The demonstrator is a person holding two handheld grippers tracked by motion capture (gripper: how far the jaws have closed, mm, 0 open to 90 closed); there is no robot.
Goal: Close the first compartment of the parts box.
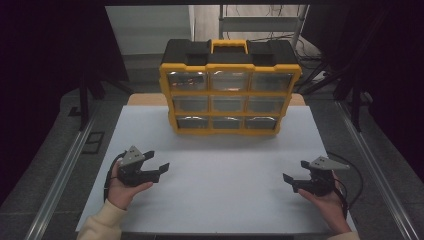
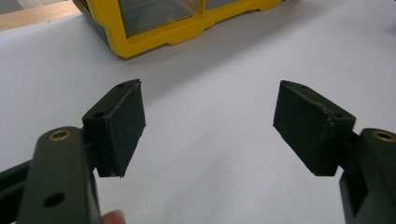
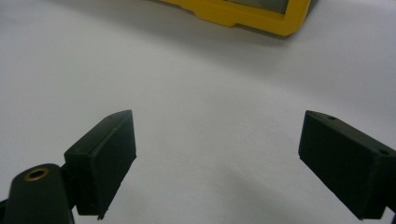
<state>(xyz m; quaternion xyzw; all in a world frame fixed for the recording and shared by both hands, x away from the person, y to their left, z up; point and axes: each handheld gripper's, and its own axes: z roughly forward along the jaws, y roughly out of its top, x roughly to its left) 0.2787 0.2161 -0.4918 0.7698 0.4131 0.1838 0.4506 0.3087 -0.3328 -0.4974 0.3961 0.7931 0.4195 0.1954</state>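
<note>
A yellow and black organizer box [image 1: 230,85] with several clear drawers stands upright at the back middle of the white table [image 1: 220,205]. Its lower yellow frame [image 2: 154,37] appears ahead of my left gripper [image 2: 209,100], and the same frame [image 3: 252,16] lies far ahead of my right gripper [image 3: 217,130]. My left gripper [image 1: 158,161] rests low over the table's front left, jaws wide apart with nothing between them. At the front right my right gripper [image 1: 294,171] also stands open and empty. Both point inward and towards the box, well short of it.
Metal rails [image 1: 62,170] run along both sides of the table. A wooden strip [image 1: 145,99] shows behind the box, and a shelf frame with cables [image 1: 280,20] stands farther back. A black cable [image 1: 352,175] loops from the right gripper near the table's right edge.
</note>
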